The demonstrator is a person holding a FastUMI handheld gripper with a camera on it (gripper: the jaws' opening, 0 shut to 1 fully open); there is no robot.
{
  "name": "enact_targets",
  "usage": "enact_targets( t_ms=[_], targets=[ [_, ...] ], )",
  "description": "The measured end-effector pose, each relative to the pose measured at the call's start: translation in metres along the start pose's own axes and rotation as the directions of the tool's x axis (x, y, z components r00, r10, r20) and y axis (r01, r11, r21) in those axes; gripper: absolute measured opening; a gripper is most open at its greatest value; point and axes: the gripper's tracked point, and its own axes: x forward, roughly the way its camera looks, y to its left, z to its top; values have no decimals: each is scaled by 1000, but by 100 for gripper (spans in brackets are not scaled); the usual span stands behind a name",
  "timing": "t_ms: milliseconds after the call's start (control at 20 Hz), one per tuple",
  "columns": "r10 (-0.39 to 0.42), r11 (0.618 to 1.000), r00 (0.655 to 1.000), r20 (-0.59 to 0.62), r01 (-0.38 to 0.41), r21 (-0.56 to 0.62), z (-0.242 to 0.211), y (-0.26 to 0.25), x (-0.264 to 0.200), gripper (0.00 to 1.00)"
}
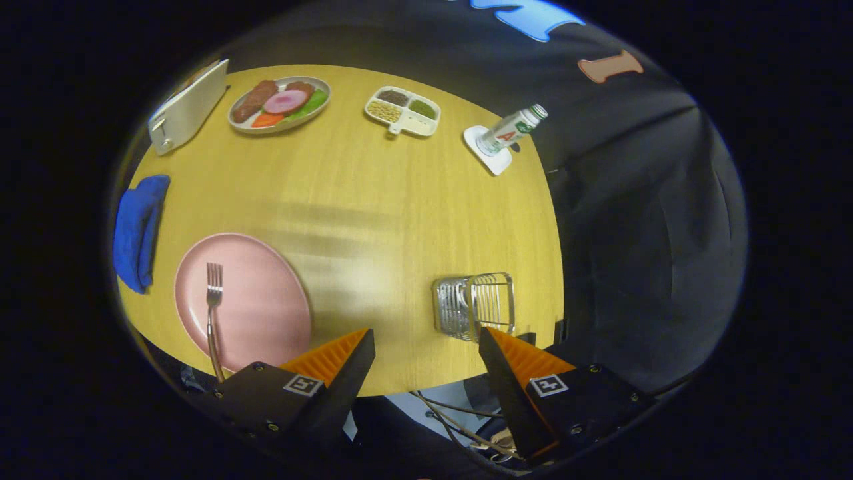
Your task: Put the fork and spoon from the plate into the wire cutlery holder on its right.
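Fork (pixel 213 307) lies on the pink plate (pixel 266 313), tines pointing away, handle running back over the plate's near rim, just left of the left finger. Tongs (pixel 426 350) wide open, nothing between the fingers, hovering over the near edge of the wooden surface (pixel 373 200). Wire cutlery holder (pixel 474 305) stands upright on the surface to the right of the plate, just ahead of the right finger and well apart from the plate; can't tell whether anything is in it. Blue cloth (pixel 138 230) sits bunched left of the plate at the surface edge. Further out: white toaster (pixel 188 107) at the far left, oval dish of food (pixel 280 103) next to it, white divided tray (pixel 402 110) with grains right of that, then a bottle (pixel 512 130) on a white coaster (pixel 488 150) near the far right edge. Cables (pixel 460 427) hang below the near edge between the fingers
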Motion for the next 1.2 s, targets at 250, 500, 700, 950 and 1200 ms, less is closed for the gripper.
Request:
enact_targets(
  t_ms=[250, 500, 700, 950, 1200],
  targets=[
    [61, 988, 998, 28, -56, -145, 4, 73, -24, 97],
    [115, 977, 993, 9, -112, -182, -7, 129, -38, 97],
    [163, 975, 986, -34, -166, -148, -18, 165, -41, 96],
    [218, 969, 971, -97, -228, -96, -30, 200, -30, 94],
    [261, 962, 955, -140, -269, -41, -38, 220, -12, 94]
  ],
)
